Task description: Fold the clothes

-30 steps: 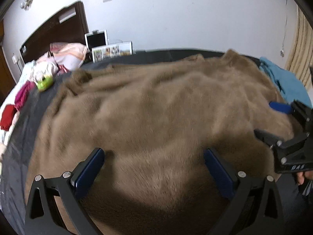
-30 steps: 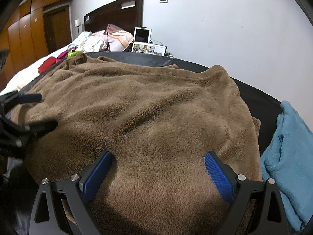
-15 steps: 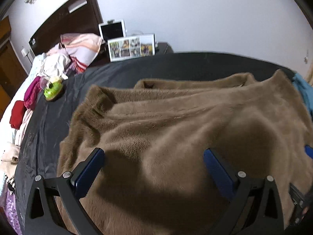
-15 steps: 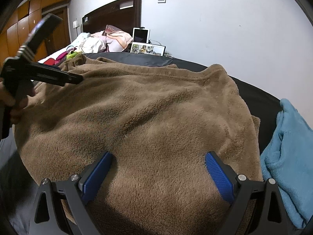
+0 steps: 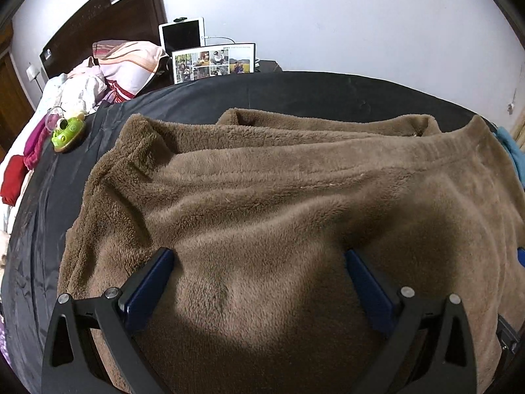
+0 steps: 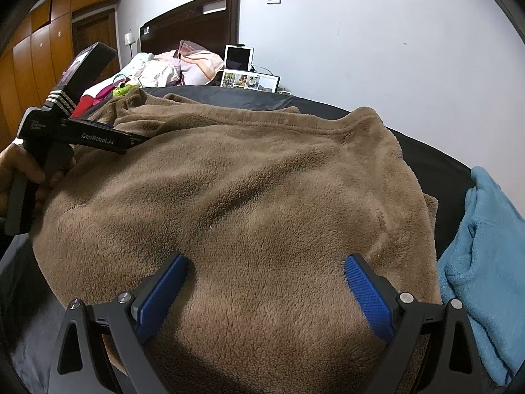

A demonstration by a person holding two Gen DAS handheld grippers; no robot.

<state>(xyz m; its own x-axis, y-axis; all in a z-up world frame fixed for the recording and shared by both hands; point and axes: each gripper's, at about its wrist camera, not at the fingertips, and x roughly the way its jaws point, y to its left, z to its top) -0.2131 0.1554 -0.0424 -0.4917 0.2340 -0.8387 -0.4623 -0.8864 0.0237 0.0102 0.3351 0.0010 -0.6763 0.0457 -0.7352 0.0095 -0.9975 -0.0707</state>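
Since a second ago the left gripper point(image 5: 259, 282) has risen and pulled back over the brown fleece garment point(image 5: 279, 216), so its far hems and the black bed cover point(image 5: 295, 92) beyond now show in its view, while the right gripper point(image 6: 265, 282) has barely shifted. In the right wrist view the left gripper point(image 6: 131, 141) now hangs over the garment's left edge, where a second ago it sat low beside that edge.

Both pairs of fingers stand wide apart, holding nothing. The garment lies spread on the bed, straight ahead of and beneath both grippers, its long axis running left to right across them. The left gripper is nearer the bunched left end point(image 5: 137, 144), the right gripper nearer the right edge point(image 6: 413, 177) beside the blue cloth point(image 6: 485, 256). The next fold likely means each gripper pinching the edge on its own side.
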